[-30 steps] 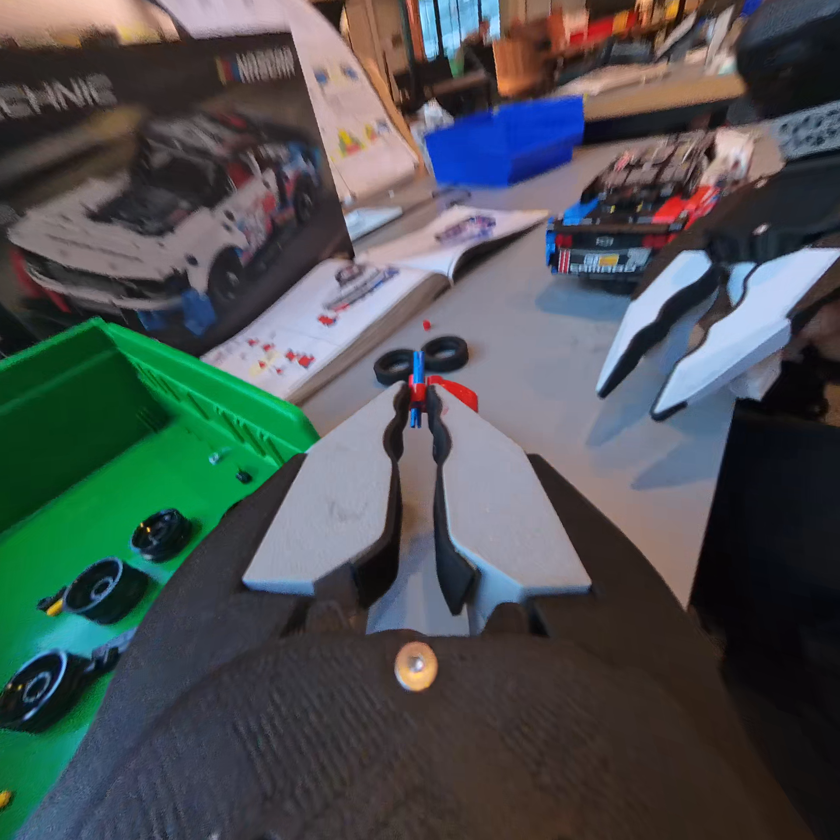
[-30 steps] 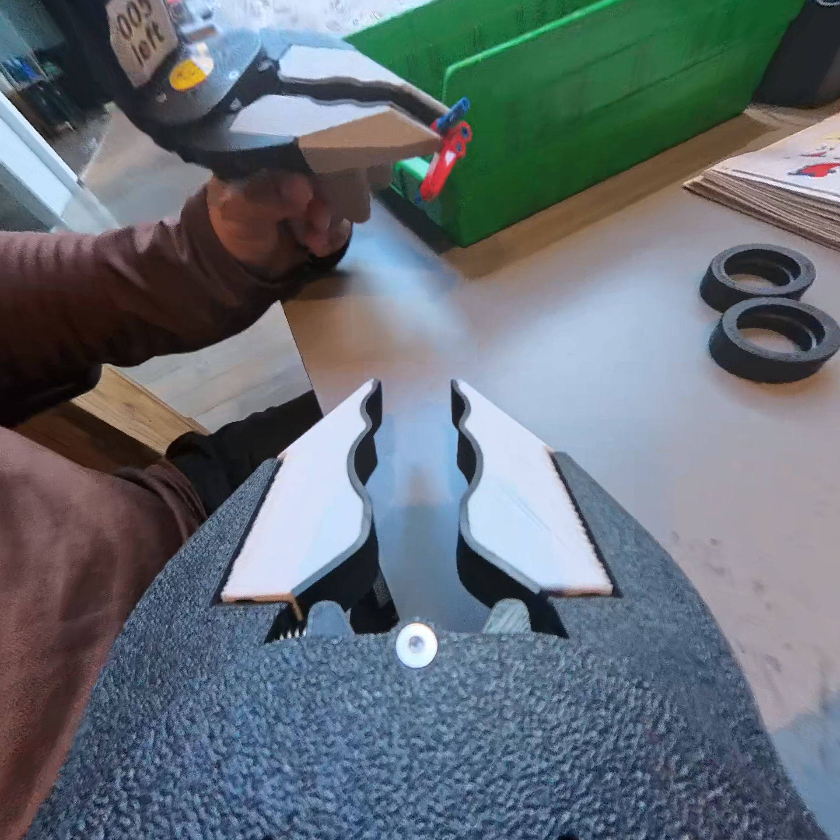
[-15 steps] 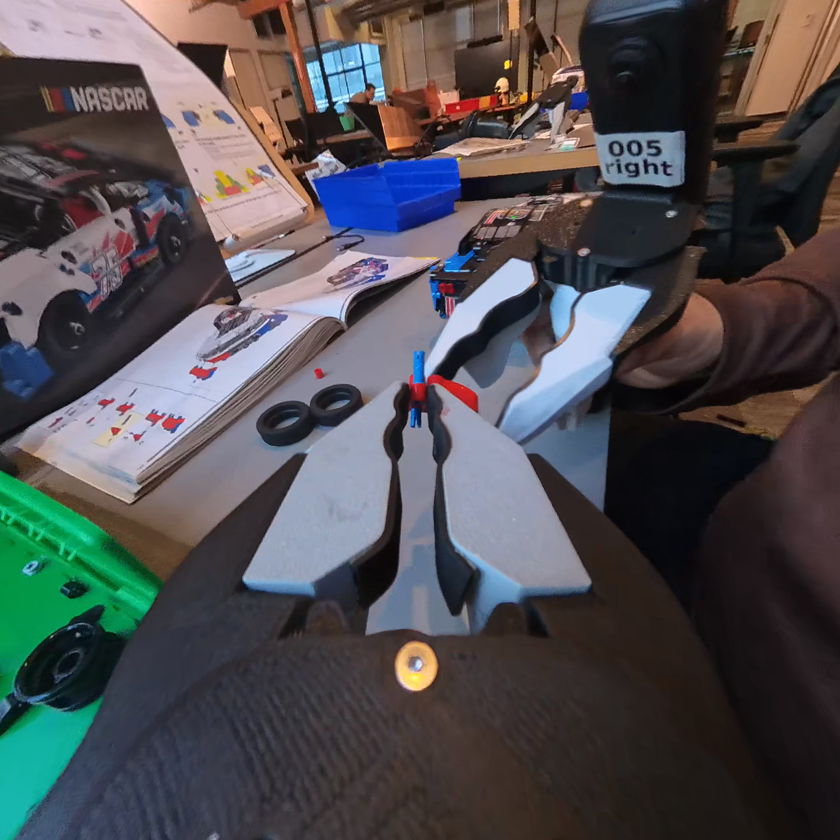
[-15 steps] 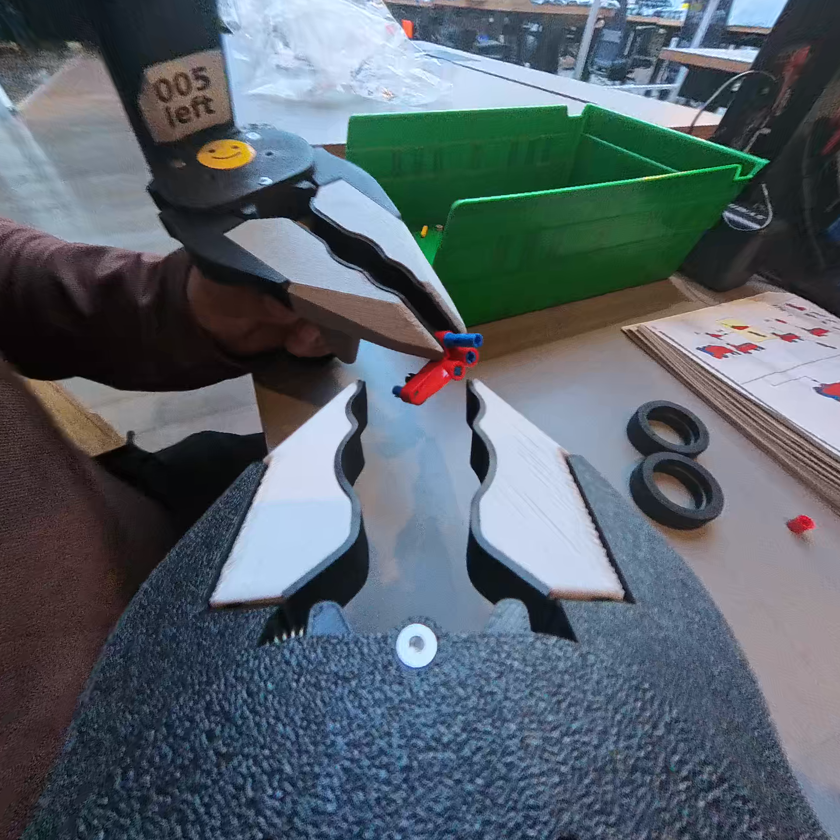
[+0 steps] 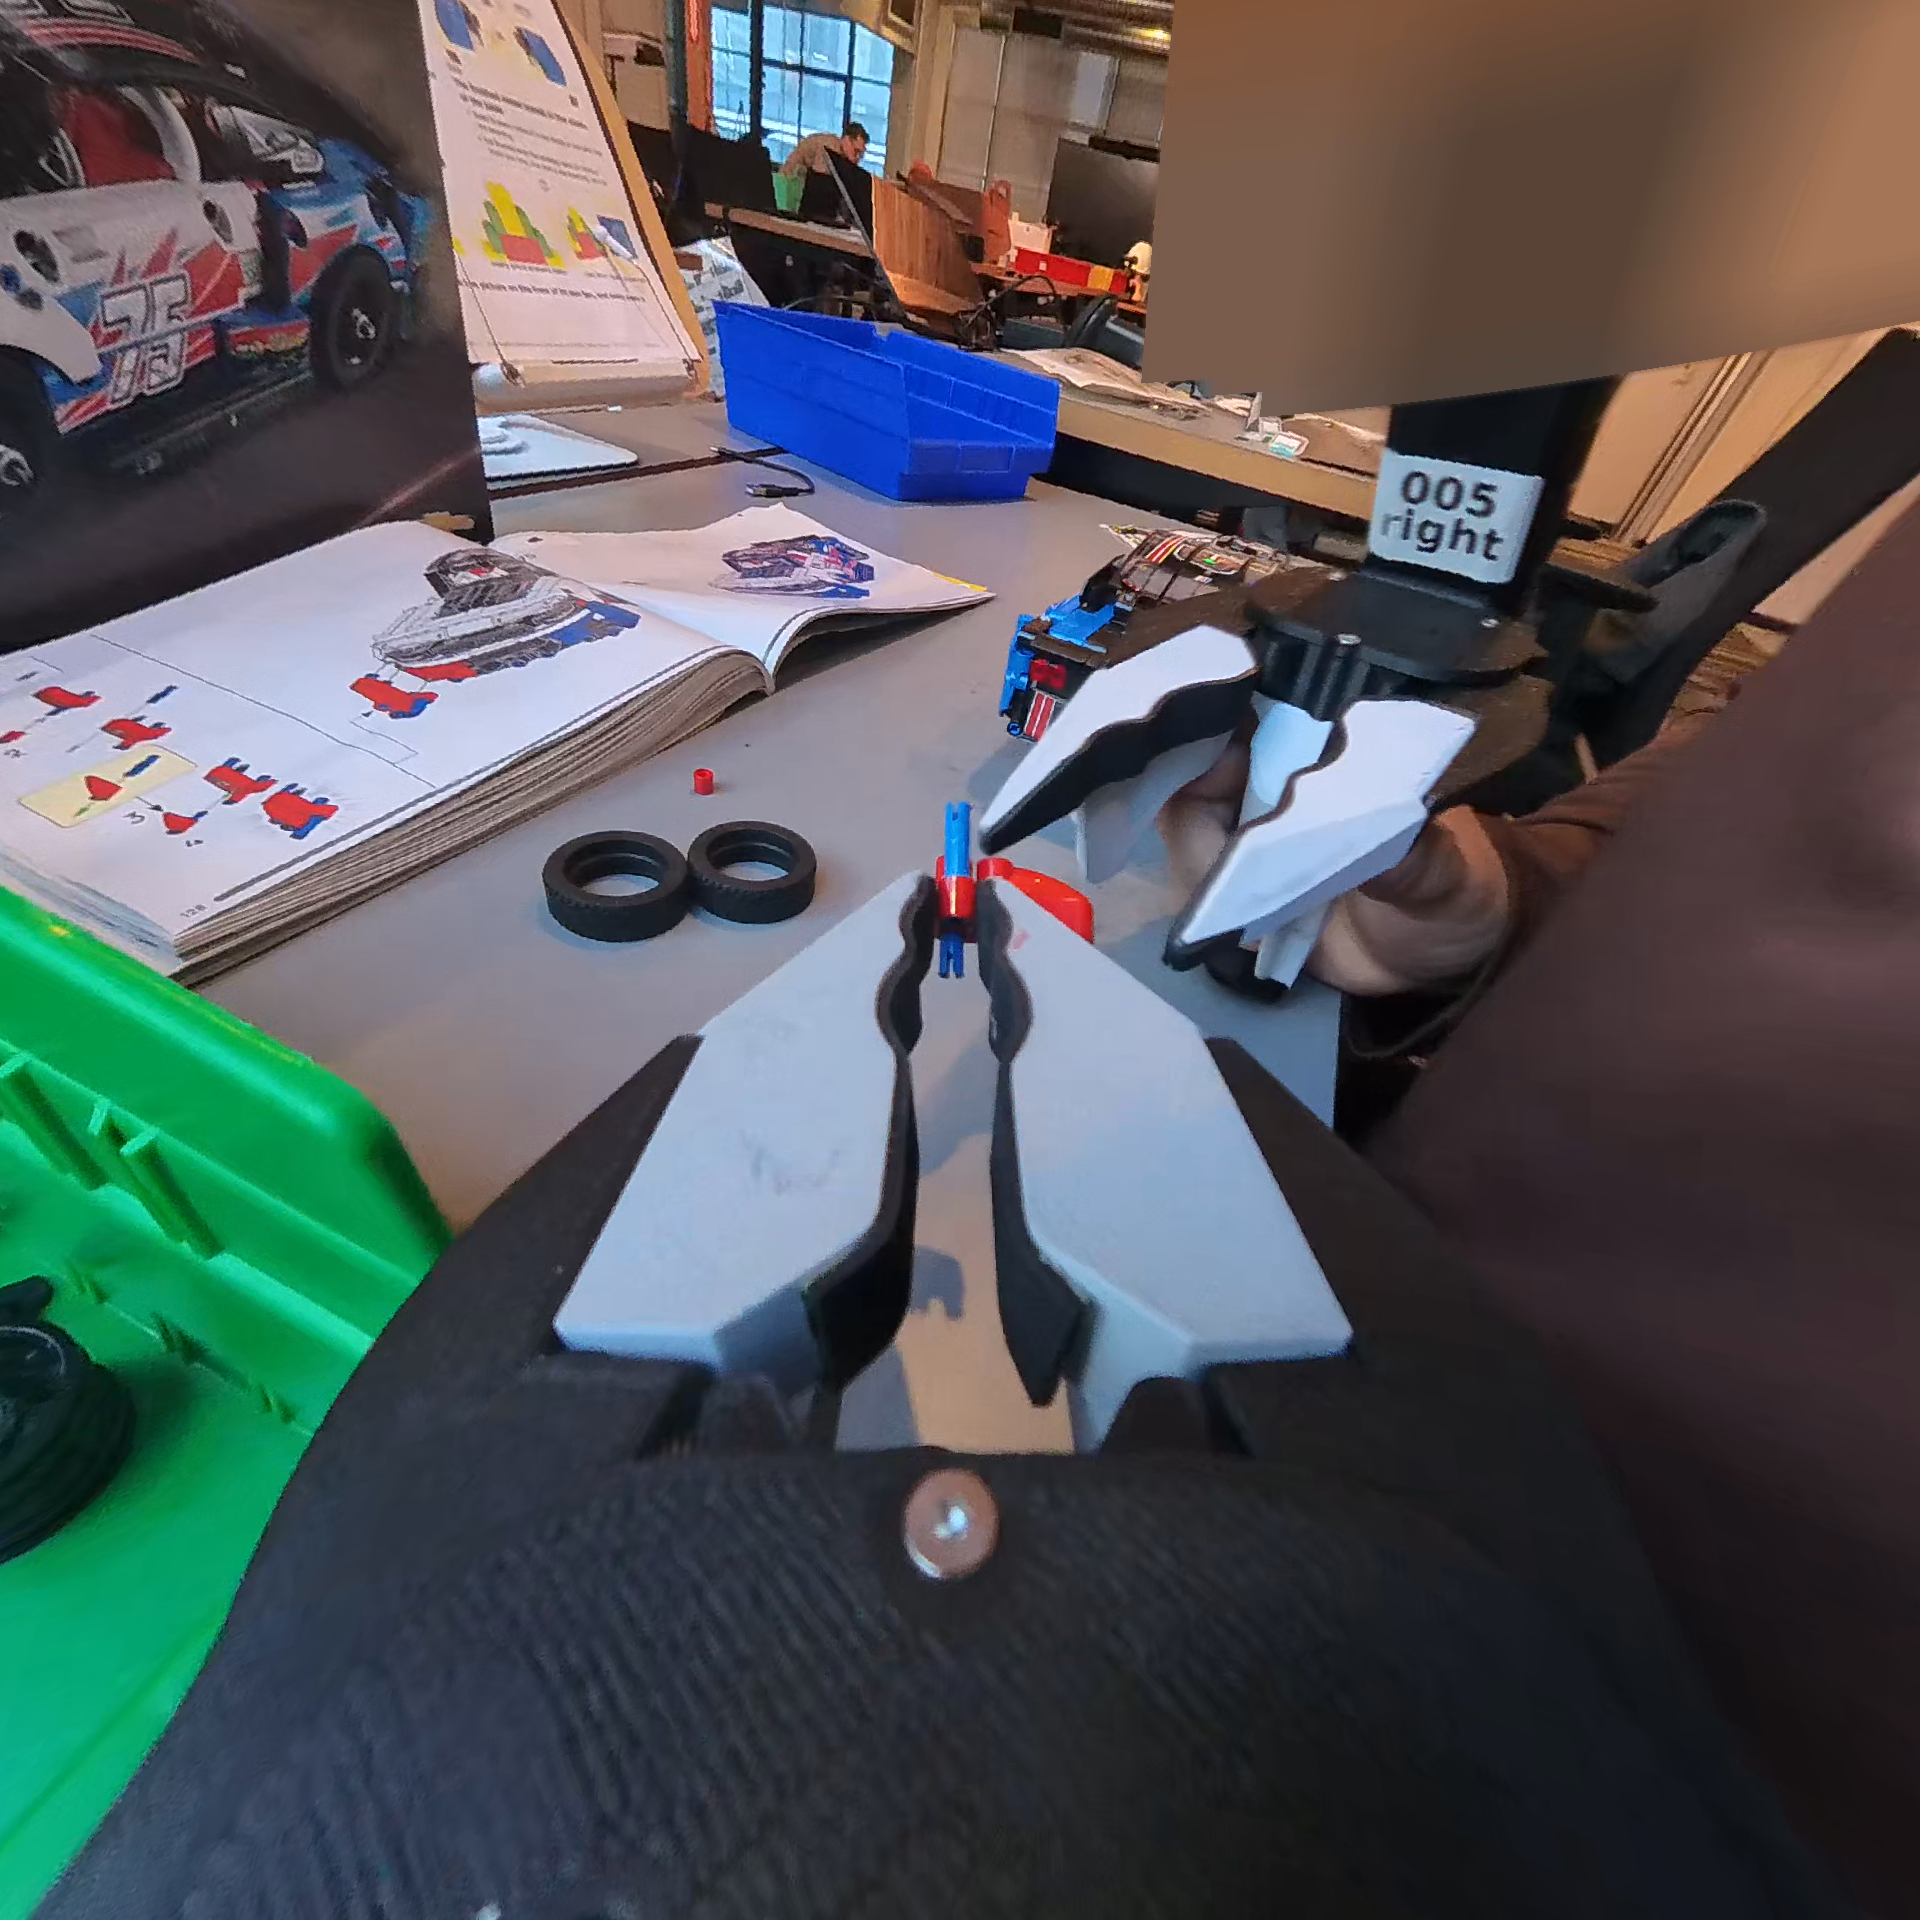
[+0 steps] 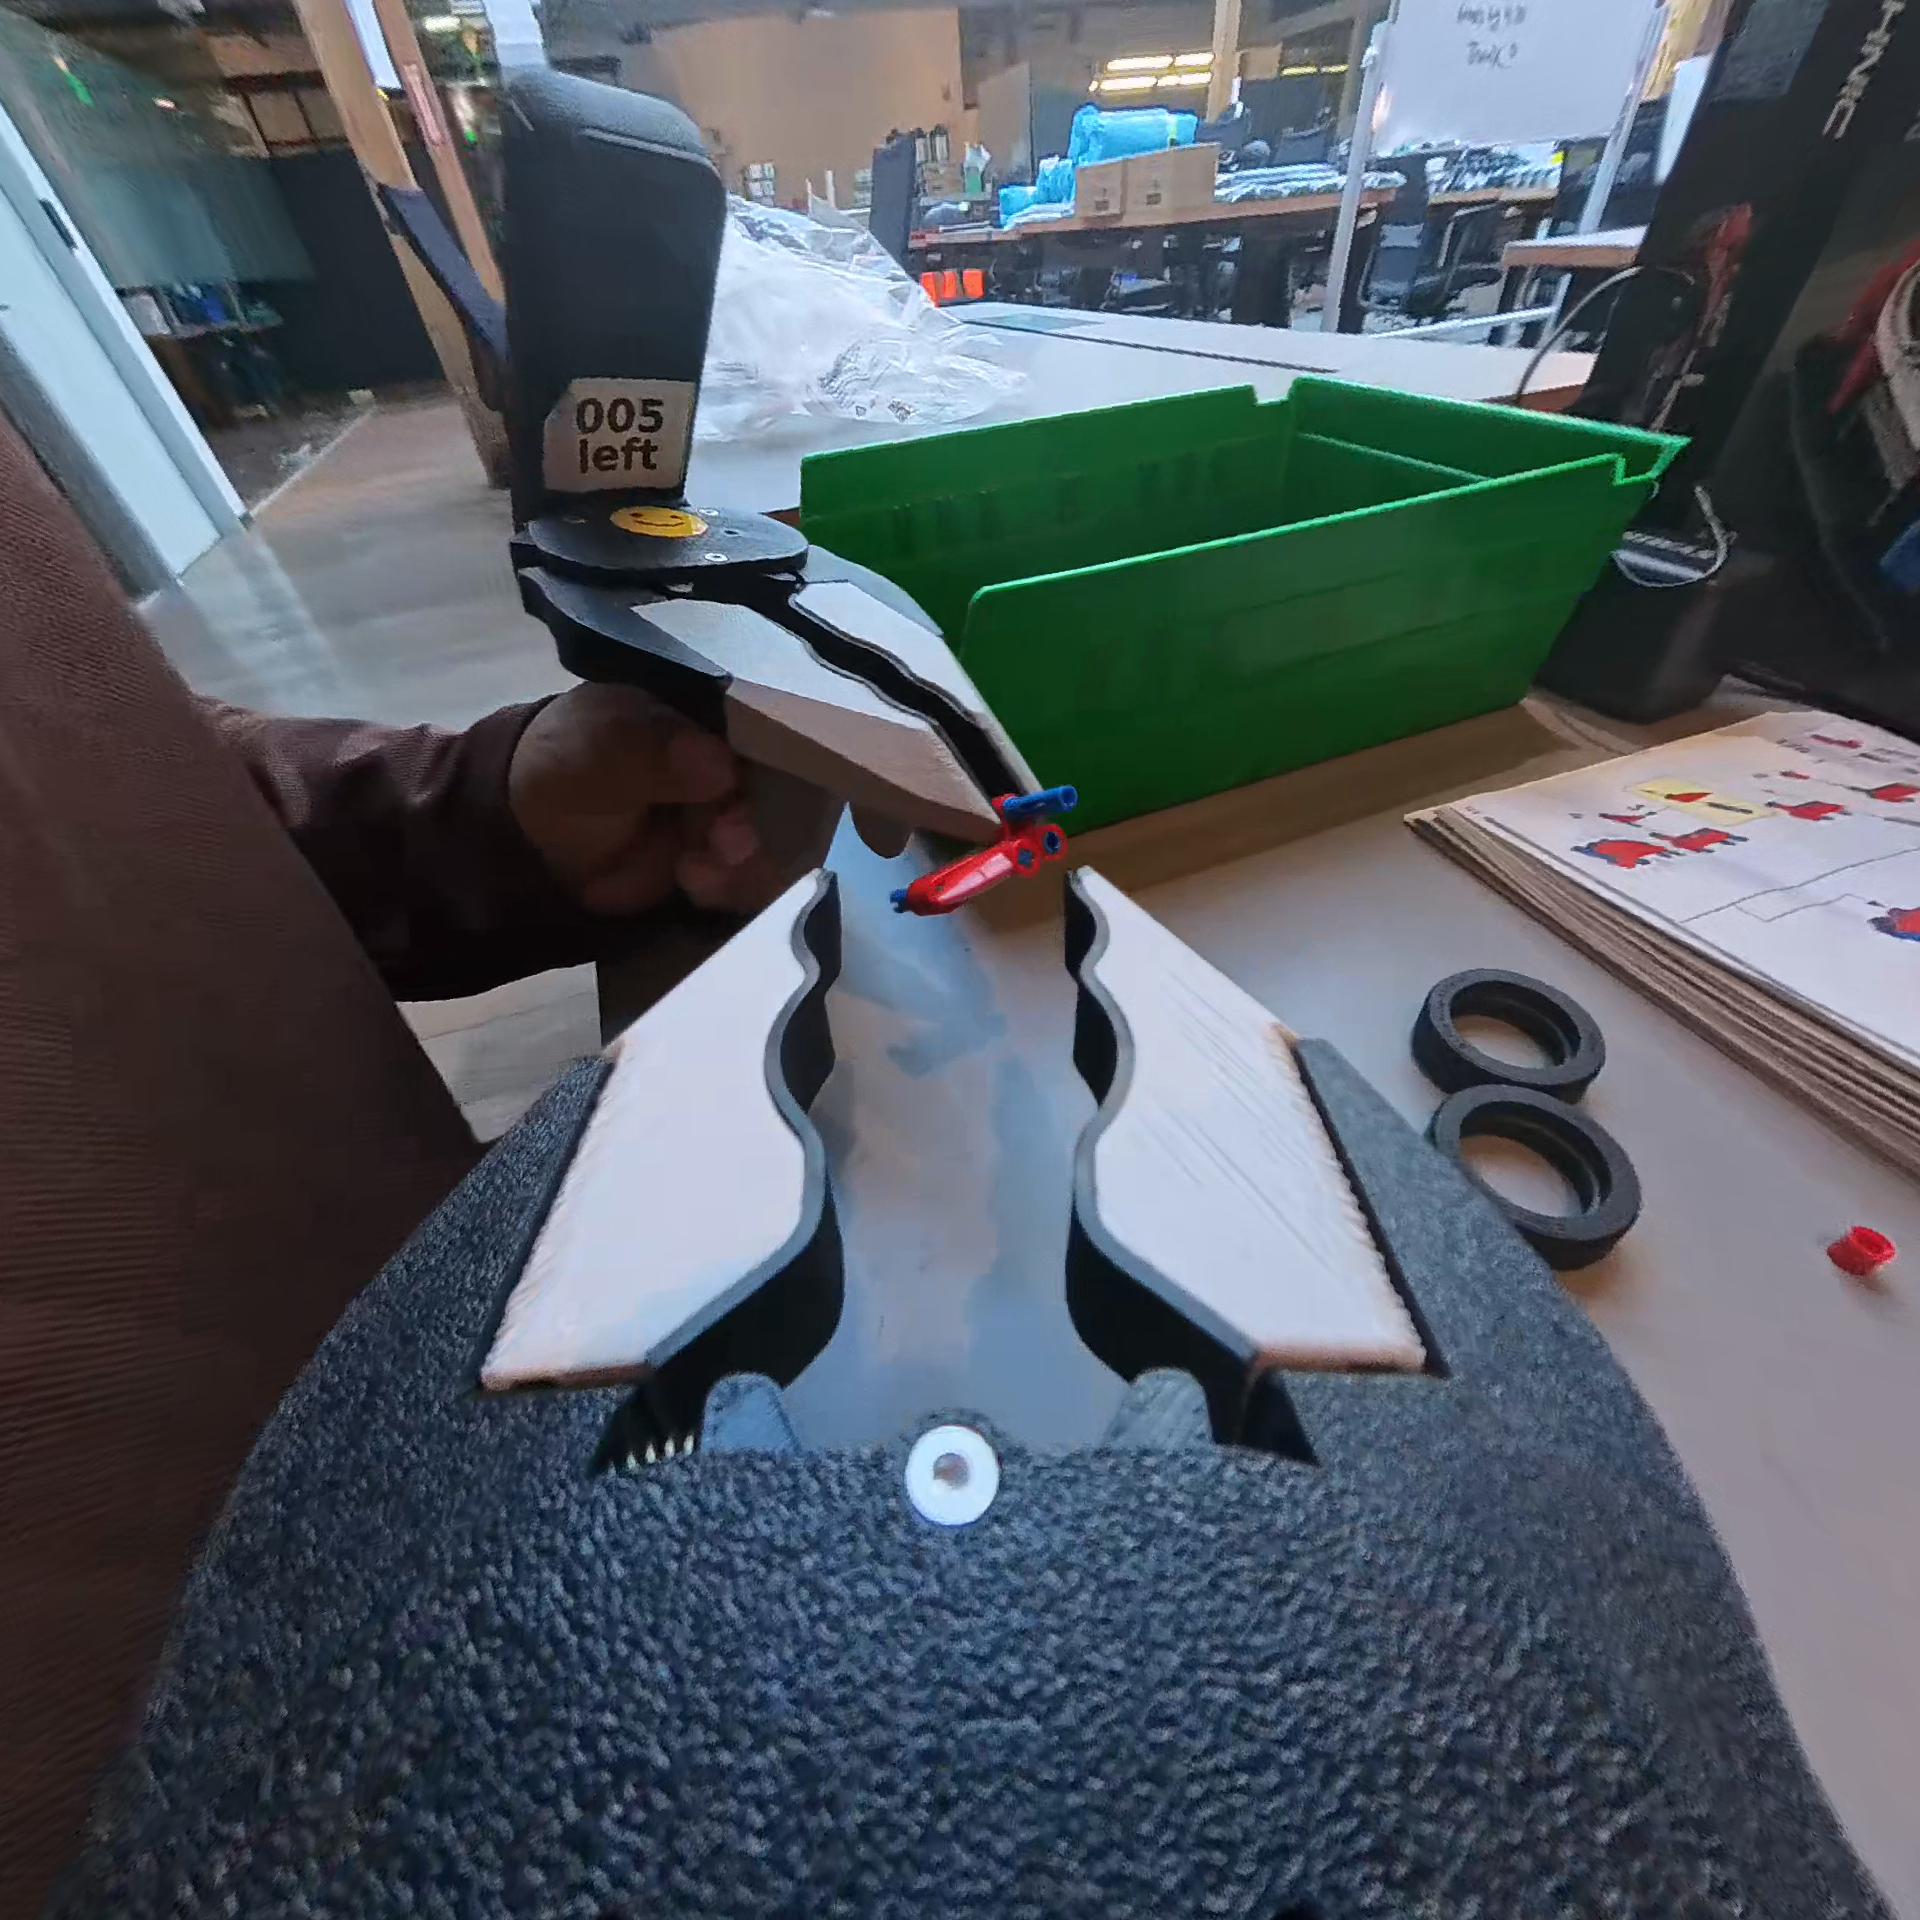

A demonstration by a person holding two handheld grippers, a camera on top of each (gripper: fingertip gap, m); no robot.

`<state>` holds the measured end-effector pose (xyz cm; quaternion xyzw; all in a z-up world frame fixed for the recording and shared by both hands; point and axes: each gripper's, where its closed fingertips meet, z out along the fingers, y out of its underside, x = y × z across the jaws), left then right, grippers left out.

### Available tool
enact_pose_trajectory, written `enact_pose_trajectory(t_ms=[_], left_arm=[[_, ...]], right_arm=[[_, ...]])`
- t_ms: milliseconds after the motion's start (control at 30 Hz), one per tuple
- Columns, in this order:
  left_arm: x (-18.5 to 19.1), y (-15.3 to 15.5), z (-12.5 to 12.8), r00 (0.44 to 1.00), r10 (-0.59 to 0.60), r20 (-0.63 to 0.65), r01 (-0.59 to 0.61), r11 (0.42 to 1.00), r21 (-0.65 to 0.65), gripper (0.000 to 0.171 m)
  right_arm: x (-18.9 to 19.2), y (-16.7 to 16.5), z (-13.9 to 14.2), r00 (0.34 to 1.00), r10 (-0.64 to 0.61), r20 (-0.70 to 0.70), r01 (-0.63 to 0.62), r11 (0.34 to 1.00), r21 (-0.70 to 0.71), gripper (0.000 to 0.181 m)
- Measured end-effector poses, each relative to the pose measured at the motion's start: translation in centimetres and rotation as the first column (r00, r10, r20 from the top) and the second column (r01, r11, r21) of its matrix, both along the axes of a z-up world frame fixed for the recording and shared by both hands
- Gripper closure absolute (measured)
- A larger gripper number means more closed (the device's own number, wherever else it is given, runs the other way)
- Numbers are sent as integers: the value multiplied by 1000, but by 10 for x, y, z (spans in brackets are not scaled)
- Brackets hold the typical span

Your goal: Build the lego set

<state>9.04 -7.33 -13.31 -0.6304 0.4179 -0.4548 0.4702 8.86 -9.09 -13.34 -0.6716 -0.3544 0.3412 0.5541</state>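
My left gripper (image 5: 951,902) is shut on a small red lego piece (image 5: 1029,891) with blue pins through it, held above the grey table. In the right wrist view the same red piece (image 6: 977,869) hangs from the left gripper's tips (image 6: 1003,821). My right gripper (image 6: 948,894) is open and empty, its tips just under and either side of the red piece. It also shows in the left wrist view (image 5: 1081,894), just right of the piece. The partly built lego car (image 5: 1101,634) stands behind it.
Two black tyres (image 5: 675,879) and a small red stud (image 5: 703,781) lie on the table by the open instruction book (image 5: 416,675). A green bin (image 6: 1247,603) holds wheels at the left. A blue bin (image 5: 883,416) and the set's box (image 5: 208,260) stand behind. My left and right fingertips are right by each other.
The two grippers have come together. The left gripper with the red piece swung right and the right gripper rose toward it and opened wider, so the piece now sits at its tips.
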Motion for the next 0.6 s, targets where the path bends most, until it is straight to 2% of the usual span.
enact_pose_trajectory(t_ms=[200,367,600], left_arm=[[-1,0,2,999,-26,31,27,999,-38,167],[0,-5,2,999,-40,17,40,999,-8,167],[9,-16,-7,995,-53,-80,60,994,92,167]], right_arm=[[-1,-18,6,995,-76,60,65,984,166,148],[-1,-56,-6,989,-53,137,36,992,122,148],[42,-97,-15,975,-87,204,64,991,117,150]])
